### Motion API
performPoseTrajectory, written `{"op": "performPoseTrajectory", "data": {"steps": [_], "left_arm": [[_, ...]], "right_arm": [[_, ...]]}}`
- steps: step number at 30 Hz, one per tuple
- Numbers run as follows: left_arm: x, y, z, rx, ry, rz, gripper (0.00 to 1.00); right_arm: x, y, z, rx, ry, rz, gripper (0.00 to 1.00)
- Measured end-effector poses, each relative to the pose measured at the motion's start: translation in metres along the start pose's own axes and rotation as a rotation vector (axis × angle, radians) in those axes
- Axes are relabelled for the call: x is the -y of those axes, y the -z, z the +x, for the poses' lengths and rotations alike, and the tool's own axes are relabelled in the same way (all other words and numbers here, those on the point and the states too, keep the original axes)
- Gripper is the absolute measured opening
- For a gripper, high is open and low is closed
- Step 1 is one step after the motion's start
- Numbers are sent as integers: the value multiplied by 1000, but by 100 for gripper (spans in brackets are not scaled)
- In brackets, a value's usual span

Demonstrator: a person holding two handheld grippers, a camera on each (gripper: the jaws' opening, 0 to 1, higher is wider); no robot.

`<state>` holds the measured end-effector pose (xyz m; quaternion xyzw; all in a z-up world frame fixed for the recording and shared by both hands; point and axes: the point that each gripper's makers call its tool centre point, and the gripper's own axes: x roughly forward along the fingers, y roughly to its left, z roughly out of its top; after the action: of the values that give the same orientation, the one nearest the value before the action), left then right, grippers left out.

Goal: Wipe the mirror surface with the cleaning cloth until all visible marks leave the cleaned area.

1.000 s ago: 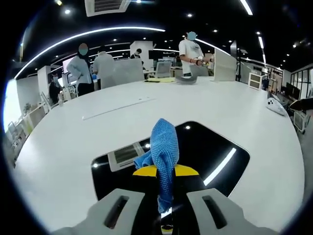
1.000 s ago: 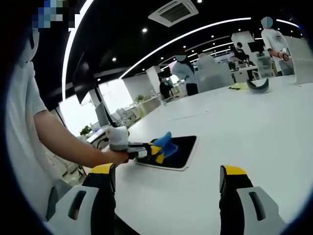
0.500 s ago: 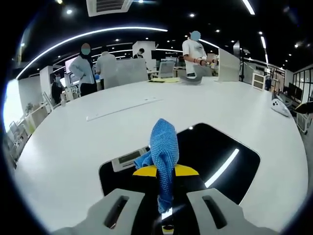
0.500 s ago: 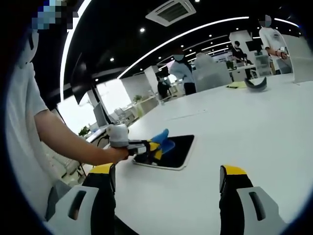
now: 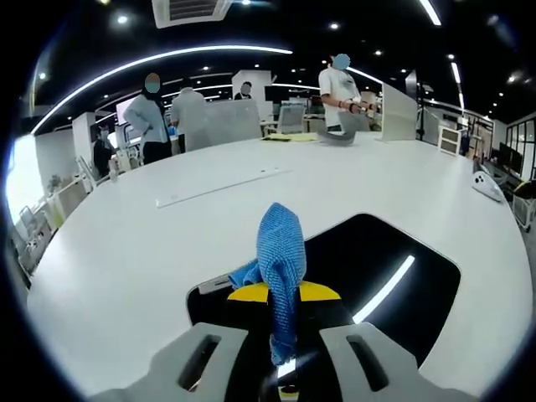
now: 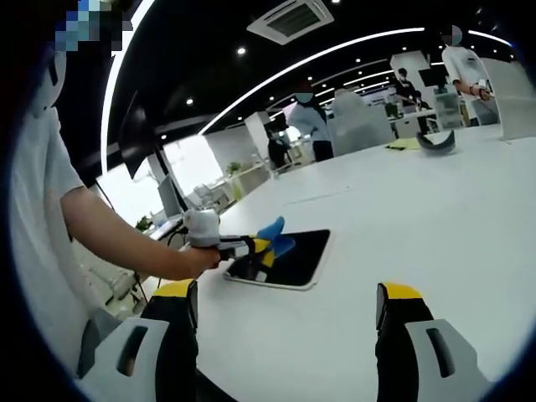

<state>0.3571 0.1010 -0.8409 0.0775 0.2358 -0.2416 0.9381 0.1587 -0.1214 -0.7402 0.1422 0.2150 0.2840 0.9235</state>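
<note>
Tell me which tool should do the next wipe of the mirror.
Left. The left tool is shut on the blue cloth right over the mirror; the right tool is open, empty, off to the side.

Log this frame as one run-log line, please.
left gripper: shut on blue cloth | cloth over mirror | right gripper: open, idle above white table

No legible text, label, brand, number or sign is showing in either view; nothing printed is reading clearly on the mirror or cloth
</note>
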Motion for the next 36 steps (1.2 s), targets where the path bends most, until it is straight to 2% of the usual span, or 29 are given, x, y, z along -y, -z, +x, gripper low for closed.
{"op": "performPoseTrajectory", "data": {"steps": [22, 36], "left_arm": [[-23, -6, 12, 8, -24, 4, 7], [-27, -6, 11, -3, -42, -15, 8]], "right_arm": [[3, 2, 1, -9, 10, 12, 87], [3, 2, 0, -10, 15, 4, 87]]}}
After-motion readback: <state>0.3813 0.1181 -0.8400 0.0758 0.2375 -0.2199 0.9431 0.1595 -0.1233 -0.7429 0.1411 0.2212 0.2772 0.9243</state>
